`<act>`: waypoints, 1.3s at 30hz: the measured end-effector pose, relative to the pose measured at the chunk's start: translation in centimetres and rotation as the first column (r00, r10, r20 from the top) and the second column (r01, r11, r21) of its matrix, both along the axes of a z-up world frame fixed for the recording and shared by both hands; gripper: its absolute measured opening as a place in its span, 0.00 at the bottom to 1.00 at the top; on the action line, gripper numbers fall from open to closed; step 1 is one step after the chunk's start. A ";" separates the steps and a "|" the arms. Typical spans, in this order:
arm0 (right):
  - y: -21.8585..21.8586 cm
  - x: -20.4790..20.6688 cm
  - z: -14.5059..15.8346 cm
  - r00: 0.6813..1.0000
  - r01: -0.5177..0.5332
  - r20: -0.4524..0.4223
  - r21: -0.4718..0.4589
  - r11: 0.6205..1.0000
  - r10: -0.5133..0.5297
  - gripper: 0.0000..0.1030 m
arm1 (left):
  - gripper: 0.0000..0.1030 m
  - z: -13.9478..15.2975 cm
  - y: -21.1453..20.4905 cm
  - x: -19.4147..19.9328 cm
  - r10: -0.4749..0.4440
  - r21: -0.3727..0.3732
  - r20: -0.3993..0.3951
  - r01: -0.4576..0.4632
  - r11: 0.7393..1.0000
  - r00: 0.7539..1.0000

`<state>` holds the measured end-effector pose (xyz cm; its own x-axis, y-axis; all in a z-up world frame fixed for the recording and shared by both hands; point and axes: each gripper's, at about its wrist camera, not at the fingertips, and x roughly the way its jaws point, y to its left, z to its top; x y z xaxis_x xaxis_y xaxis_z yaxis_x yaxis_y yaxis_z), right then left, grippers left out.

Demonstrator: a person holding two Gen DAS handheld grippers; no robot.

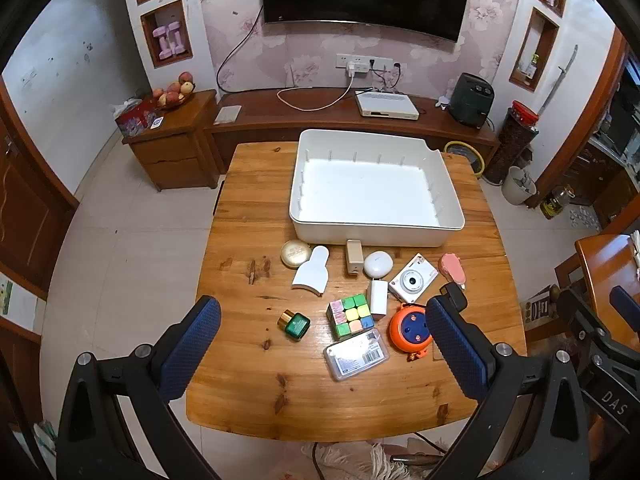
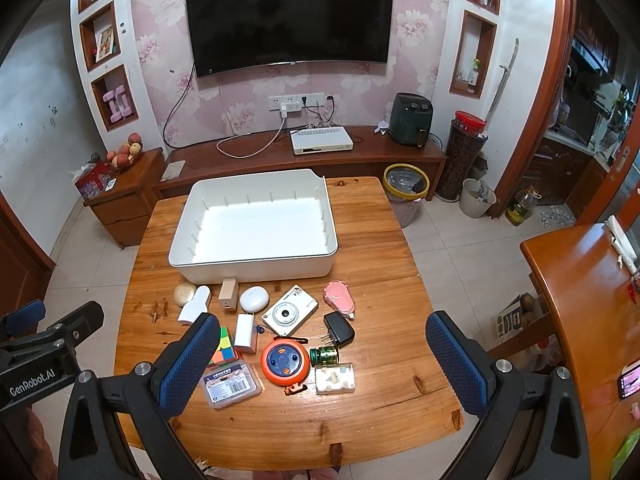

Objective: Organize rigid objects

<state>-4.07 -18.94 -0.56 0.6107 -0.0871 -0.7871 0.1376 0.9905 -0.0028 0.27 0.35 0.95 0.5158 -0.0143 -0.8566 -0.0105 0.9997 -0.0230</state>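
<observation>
An empty white bin [image 1: 376, 184] [image 2: 256, 224] stands at the far side of the wooden table [image 1: 256, 360] [image 2: 400, 280]. In front of it lie small objects: a colour cube [image 1: 351, 315] [image 2: 224, 346], an orange round toy [image 1: 410, 330] [image 2: 285, 362], a white camera [image 1: 412, 279] [image 2: 289, 311], a clear plastic case [image 1: 356, 354] [image 2: 231, 386], a green jar [image 1: 295, 323] [image 2: 325, 356] and a black plug [image 2: 339, 328]. My left gripper [image 1: 322, 356] and right gripper [image 2: 320, 364] hover open and empty above the near table edge.
Also on the table are a gold compact [image 1: 295, 253], a white bottle-shaped piece [image 1: 313, 271], a white pebble-shaped case [image 1: 377, 264] and a pink tape dispenser [image 2: 340, 298]. A TV cabinet [image 2: 304, 156] and a bin [image 2: 405, 188] stand behind. Another table [image 2: 580, 312] is at the right.
</observation>
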 end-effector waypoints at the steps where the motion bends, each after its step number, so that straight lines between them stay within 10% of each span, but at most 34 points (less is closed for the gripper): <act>1: 0.0 0.0 0.0 1.000 0.000 0.000 0.000 1.000 0.000 1.00 | 0.99 -0.1 0.0 0.0 0.002 0.000 -0.004 -0.002 1.000 1.000; 39: 0.2 -0.1 0.6 1.000 0.013 0.021 -0.006 1.000 -0.013 1.00 | 0.99 0.2 0.1 -0.8 -0.016 -0.006 0.031 0.016 1.000 0.999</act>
<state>-4.17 -18.79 0.08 0.6255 -0.0997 -0.7738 0.1506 0.9886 -0.0057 -0.50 0.49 1.19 0.5420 -0.0281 -0.8399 0.0060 0.9995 -0.0296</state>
